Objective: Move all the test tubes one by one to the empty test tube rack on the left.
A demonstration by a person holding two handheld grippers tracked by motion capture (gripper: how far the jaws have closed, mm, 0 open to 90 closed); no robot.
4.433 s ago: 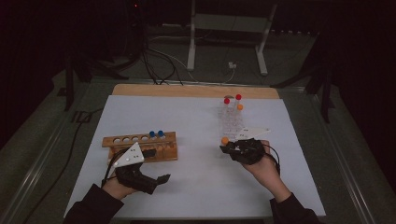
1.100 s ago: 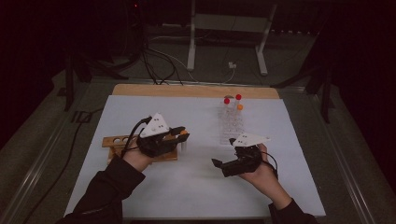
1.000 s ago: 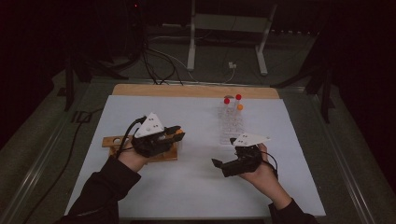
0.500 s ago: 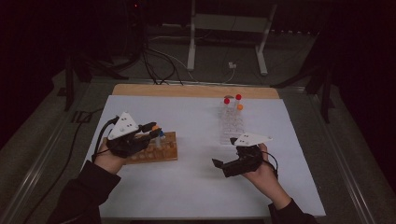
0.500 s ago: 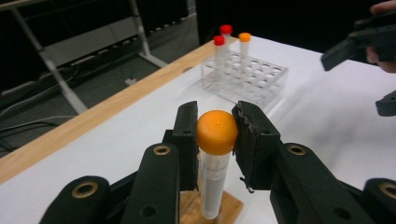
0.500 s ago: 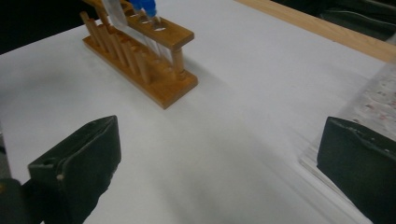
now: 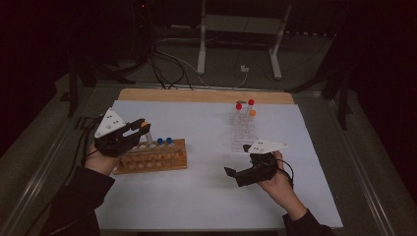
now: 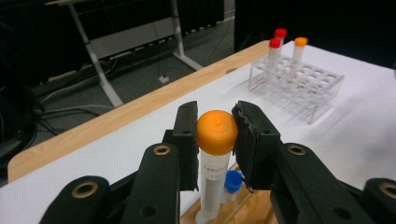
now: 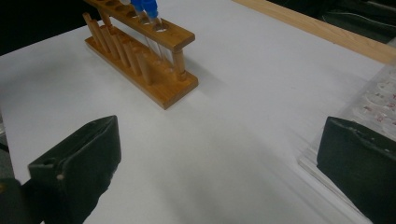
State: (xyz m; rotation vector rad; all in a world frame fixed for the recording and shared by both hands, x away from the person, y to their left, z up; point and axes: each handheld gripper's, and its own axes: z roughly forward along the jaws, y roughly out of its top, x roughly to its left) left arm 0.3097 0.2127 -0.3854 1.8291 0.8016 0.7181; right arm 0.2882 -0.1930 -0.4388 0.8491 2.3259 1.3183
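Looking down from the high view, the left gripper (image 7: pixel 141 129) sits over the left end of the wooden rack (image 7: pixel 152 160), its jaws pinched on an orange-capped tube (image 7: pixel 144 125) that stands at the rack's near-left holes. Two blue-capped tubes (image 7: pixel 164 142) stand in the rack just to the right of it. Across the white table (image 7: pixel 196 196), well apart, a clear plastic rack (image 7: pixel 244 132) carries two red-capped tubes (image 7: pixel 244 104) and one more orange-capped one (image 7: pixel 252 112) at its far end. The right gripper (image 7: pixel 232 173) hangs in front of that clear rack, low over bare table, with nothing between its jaws

From the left gripper view, the claw is narrow, both black pads pressed against the sides of the orange cap (image 8: pixel 216 130). The tube hangs upright below the cap, with printed lettering on its wall, its lower end down by the wooden rack (image 8: pixel 233 212). A blue cap (image 8: pixel 233 180) shows just behind it. Farther off stands the clear rack (image 8: pixel 299 86) with its red and orange caps

From the right gripper view, the jaws stand wide, far apart at either edge, empty over the white table (image 9: pixel 243 116). The wooden rack (image 9: pixel 140 51) lies ahead with blue-capped tubes (image 9: pixel 145 7) at its top edge, and the clear rack's corner (image 9: pixel 373 107) sits by the right-hand jaw
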